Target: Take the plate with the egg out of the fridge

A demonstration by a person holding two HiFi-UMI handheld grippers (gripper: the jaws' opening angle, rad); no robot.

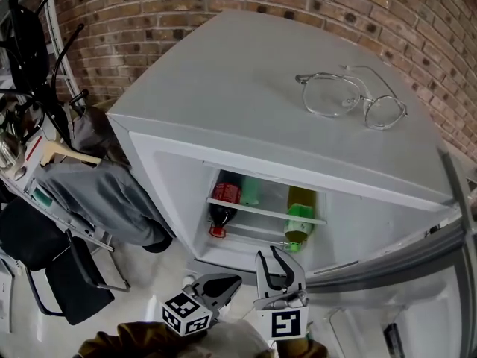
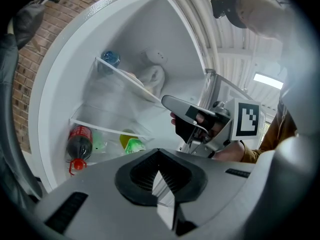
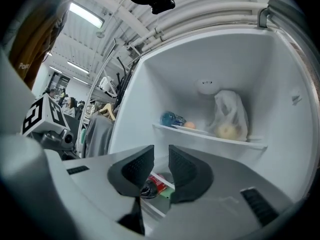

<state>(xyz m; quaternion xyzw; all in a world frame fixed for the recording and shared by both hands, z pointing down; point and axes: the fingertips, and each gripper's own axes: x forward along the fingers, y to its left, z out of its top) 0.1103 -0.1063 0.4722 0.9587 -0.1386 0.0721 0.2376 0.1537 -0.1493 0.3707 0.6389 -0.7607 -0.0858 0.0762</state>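
Right gripper view: pale flat plate (image 3: pixel 197 129) with brownish egg (image 3: pixel 189 125) on upper shelf (image 3: pixel 235 140) of white fridge (image 3: pixel 280 84)
It lies above and beyond the right gripper (image 3: pixel 161 153), well apart; that gripper's jaws stand slightly parted, empty; the left gripper (image 2: pixel 160 153) has its jaws pressed together on nothing.

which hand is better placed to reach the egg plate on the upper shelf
Likely right. The right tongs are open and face the upper shelf, with the plate and egg in view just above them; the left tongs are shut.
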